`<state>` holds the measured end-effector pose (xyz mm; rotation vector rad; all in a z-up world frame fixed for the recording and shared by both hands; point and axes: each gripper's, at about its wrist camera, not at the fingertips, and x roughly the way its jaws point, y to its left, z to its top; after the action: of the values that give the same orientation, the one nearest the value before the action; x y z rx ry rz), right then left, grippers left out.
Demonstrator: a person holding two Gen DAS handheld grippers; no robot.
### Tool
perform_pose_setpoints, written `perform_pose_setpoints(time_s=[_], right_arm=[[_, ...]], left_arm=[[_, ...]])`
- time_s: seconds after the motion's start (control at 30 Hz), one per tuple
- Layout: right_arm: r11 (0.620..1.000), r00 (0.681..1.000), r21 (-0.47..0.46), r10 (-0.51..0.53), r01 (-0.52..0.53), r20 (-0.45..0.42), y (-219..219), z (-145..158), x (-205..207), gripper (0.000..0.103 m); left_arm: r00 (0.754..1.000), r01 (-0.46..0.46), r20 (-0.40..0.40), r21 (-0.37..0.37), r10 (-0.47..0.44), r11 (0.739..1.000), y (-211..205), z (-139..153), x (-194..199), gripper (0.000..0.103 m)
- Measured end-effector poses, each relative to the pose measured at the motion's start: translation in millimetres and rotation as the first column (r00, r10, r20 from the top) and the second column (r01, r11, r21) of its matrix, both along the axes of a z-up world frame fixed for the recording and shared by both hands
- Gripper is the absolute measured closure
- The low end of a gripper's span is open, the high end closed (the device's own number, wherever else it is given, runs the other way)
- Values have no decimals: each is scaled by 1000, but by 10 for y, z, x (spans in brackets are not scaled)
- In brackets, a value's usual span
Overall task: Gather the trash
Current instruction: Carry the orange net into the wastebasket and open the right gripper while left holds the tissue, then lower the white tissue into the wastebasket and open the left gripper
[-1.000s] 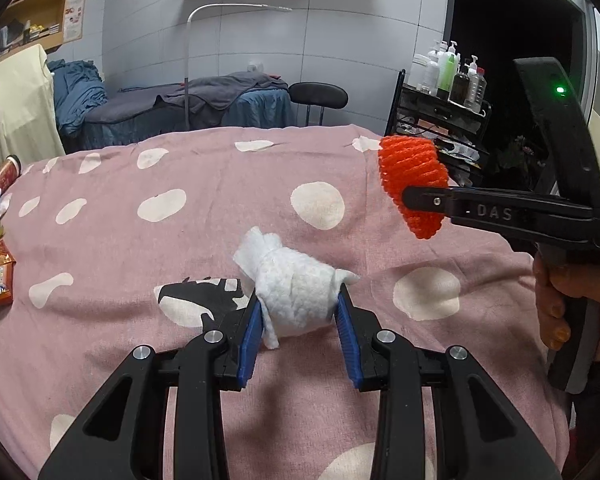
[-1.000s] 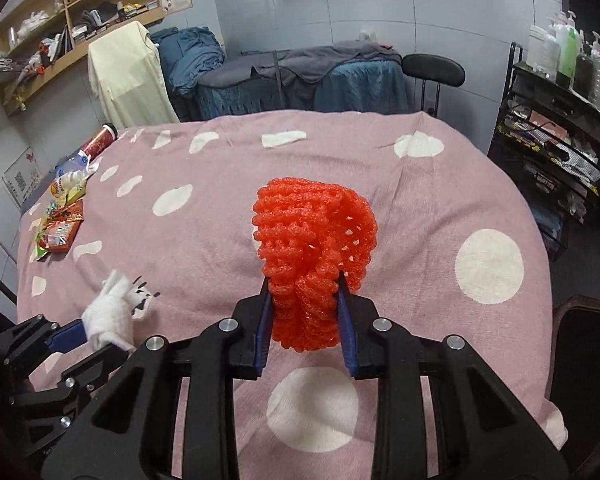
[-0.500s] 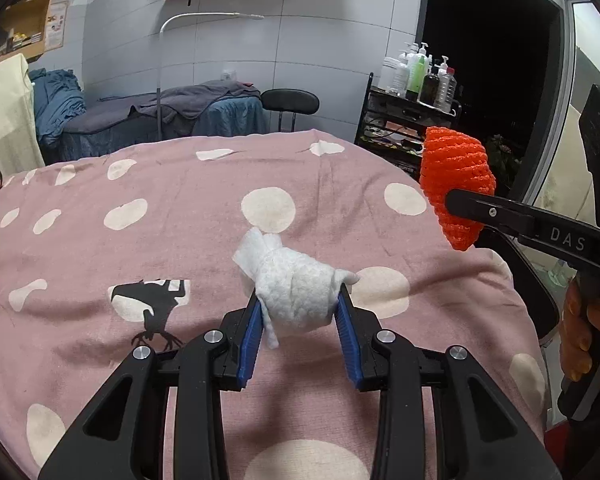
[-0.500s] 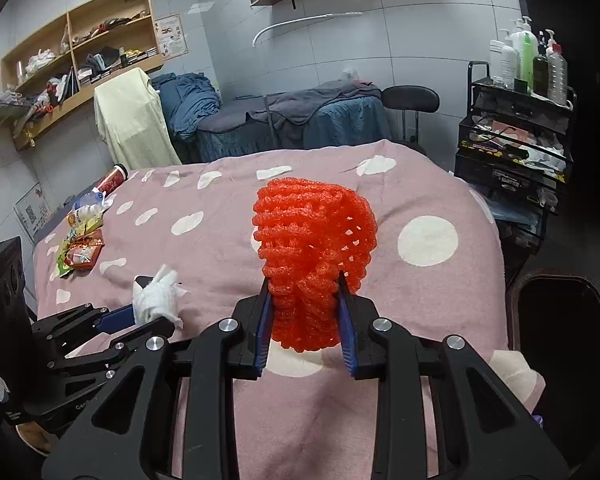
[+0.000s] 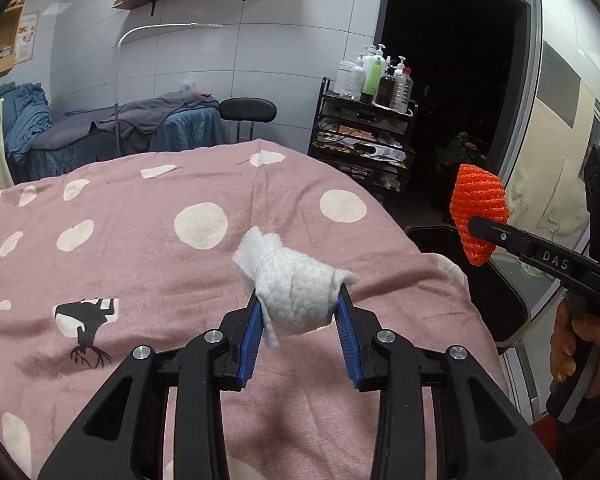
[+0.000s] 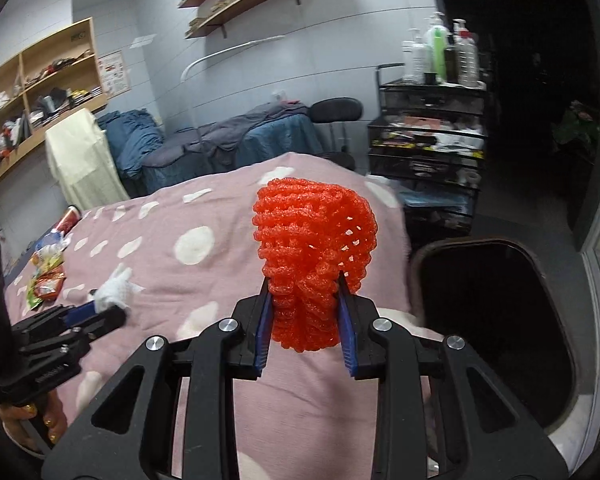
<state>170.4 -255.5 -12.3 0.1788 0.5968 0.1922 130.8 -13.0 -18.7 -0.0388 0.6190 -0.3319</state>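
Note:
My left gripper (image 5: 298, 304) is shut on a crumpled white tissue (image 5: 292, 284), held above the pink dotted bed cover (image 5: 140, 248). My right gripper (image 6: 305, 292) is shut on an orange foam fruit net (image 6: 314, 248), raised near the bed's right edge. In the left wrist view the orange net (image 5: 478, 208) shows at the right in the right gripper (image 5: 476, 226), beyond the bed's edge. In the right wrist view the tissue (image 6: 118, 288) sits at the left in the left gripper (image 6: 104, 308). A dark open bin (image 6: 496, 320) stands on the floor just right of the bed.
Snack wrappers (image 6: 44, 280) and a red can (image 6: 68, 218) lie at the bed's far left. A black trolley with bottles (image 6: 432, 136) stands behind the bin. A black stool (image 5: 248, 110) and a blue massage bed (image 5: 112, 132) are beyond. A glass door (image 5: 560, 120) is at the right.
Both grippers have swung right toward the bed's edge with their loads still held. The bin has come into the right wrist view. The wrappers have slid out of the left wrist view.

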Motion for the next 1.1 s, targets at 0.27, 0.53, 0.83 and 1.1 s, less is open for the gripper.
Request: perform_pose_setpoints(time_s=[0.27, 0.53, 0.83, 1.1], right_arm=[[983, 982, 0, -184, 184, -44, -657, -223, -61, 74], [947, 934, -17, -320, 321, -156, -1226, -635, 51, 73], [927, 899, -24, -369, 374, -235, -1410, -988, 82, 37], [919, 899, -2, -387, 395, -207, -1445, -979, -81, 24]], left_arm=[[996, 82, 28, 26, -83, 996, -336, 41, -34, 68], [988, 152, 35, 42, -154, 987, -628, 53, -57, 68], [978, 200, 43, 72, -203, 977, -843, 62, -74, 68], [970, 239, 41, 60, -242, 969, -1002, 87, -70, 68]])
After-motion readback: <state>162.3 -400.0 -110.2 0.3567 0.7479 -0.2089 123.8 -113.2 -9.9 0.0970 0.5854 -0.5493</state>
